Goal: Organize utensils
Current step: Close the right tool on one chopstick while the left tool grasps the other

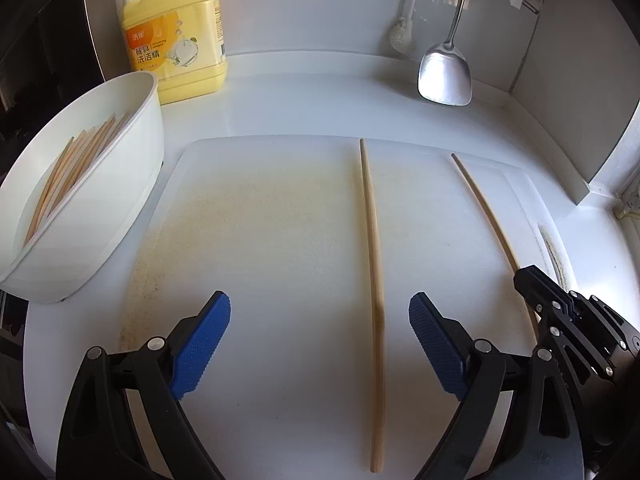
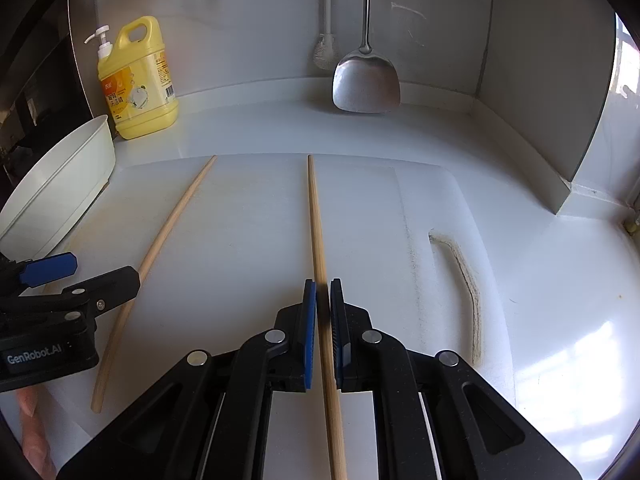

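Observation:
Two wooden chopsticks lie on a white cutting board (image 1: 260, 240). In the left wrist view one chopstick (image 1: 374, 264) lies between my left gripper's (image 1: 320, 316) open blue pads, nearer the right pad. The other chopstick (image 1: 486, 212) runs under my right gripper (image 1: 532, 280). In the right wrist view my right gripper (image 2: 322, 292) is shut on that chopstick (image 2: 318, 232), which runs between the pads. The first chopstick (image 2: 160, 248) lies to its left by my left gripper (image 2: 92, 276). A white holder (image 1: 86, 204) at left holds several chopsticks (image 1: 76, 168).
A yellow dish soap bottle (image 1: 176, 36) stands behind the holder. A steel spatula (image 1: 446, 72) and a white brush (image 1: 402, 32) hang against the back wall. A wall corner (image 2: 576, 184) juts in at the right. The board's handle slot (image 2: 464, 280) is near its right edge.

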A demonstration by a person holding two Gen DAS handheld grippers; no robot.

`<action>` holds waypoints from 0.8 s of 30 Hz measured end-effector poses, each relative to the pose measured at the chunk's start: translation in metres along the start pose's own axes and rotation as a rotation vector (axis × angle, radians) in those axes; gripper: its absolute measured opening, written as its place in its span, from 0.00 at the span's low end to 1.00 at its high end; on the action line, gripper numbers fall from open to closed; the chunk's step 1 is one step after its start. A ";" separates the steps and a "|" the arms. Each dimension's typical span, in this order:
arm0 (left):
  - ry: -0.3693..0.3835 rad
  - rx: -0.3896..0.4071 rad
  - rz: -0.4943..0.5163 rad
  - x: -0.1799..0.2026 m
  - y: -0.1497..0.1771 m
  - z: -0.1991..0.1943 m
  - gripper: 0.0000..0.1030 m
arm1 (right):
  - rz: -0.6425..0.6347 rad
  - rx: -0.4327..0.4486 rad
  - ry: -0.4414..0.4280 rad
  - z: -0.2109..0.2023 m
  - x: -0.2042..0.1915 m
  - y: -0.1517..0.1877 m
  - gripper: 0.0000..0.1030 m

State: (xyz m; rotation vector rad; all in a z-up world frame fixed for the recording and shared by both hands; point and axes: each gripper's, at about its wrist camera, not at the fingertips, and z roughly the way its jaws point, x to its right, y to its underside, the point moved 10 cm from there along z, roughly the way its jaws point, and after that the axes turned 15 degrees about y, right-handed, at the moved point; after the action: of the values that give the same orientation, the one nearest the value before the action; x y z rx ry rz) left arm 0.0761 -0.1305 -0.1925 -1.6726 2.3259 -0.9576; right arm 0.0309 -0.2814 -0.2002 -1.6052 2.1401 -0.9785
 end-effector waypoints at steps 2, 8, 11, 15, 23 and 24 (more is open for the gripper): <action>-0.014 0.001 -0.001 0.000 0.000 0.004 0.87 | 0.002 0.000 -0.003 0.000 0.004 0.001 0.07; -0.045 -0.014 0.007 0.001 0.000 0.013 0.87 | 0.007 -0.003 -0.023 0.000 0.006 0.001 0.08; -0.053 -0.012 0.015 0.003 -0.003 0.013 0.89 | -0.003 -0.001 -0.024 0.002 0.006 0.000 0.13; -0.051 -0.018 -0.004 -0.001 -0.006 0.016 0.95 | -0.023 0.008 -0.011 0.003 0.004 -0.002 0.19; -0.040 0.017 0.019 0.008 -0.005 0.015 0.83 | -0.043 0.021 0.003 0.003 0.002 -0.002 0.18; -0.036 0.023 0.026 0.010 -0.004 0.015 0.81 | -0.044 0.024 0.003 0.003 0.002 -0.002 0.17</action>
State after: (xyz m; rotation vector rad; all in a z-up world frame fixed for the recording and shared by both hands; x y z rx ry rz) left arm 0.0821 -0.1465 -0.1990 -1.6333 2.2993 -0.9375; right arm 0.0330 -0.2846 -0.2006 -1.6478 2.0952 -1.0160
